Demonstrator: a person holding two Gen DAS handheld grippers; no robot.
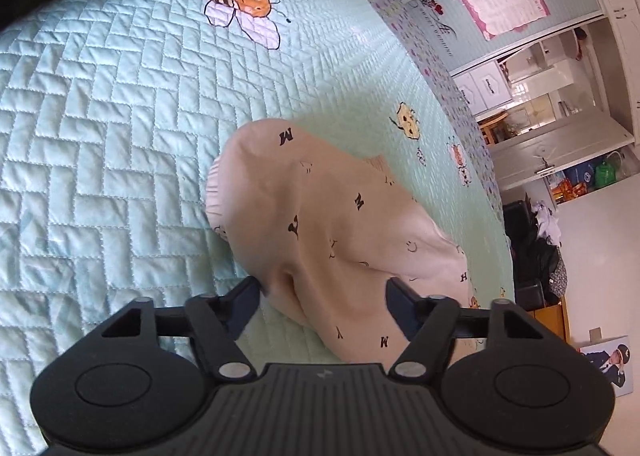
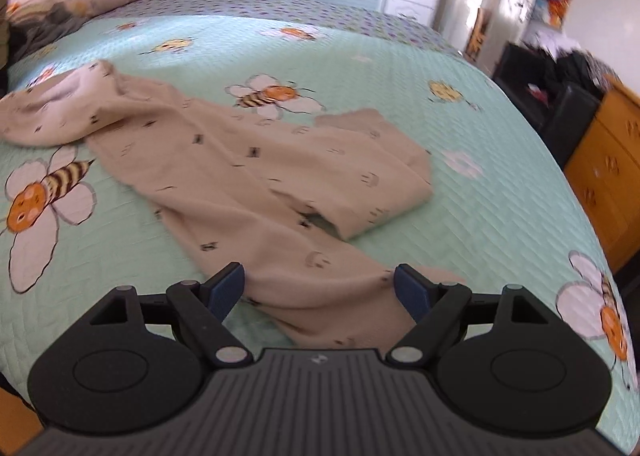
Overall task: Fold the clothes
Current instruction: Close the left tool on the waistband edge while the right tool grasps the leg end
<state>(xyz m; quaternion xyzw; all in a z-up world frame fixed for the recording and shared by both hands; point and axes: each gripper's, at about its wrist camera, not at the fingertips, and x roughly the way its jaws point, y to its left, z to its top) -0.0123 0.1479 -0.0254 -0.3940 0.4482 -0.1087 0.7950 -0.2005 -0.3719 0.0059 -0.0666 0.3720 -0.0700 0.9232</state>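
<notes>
On mint quilted bedspread (image 2: pixel 360 56), limp beige letter-print garment (image 2: pixel 256 176) is straddled by both wide-open grippers, left gripper (image 1: pixel 324 288) and right gripper (image 2: pixel 320 280); hem edge should be pinched.

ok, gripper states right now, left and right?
Left gripper: open, fingers apart around a bunched part of the beige pants, not clamped.
Right gripper: open over a pant leg, holding nothing.
</notes>
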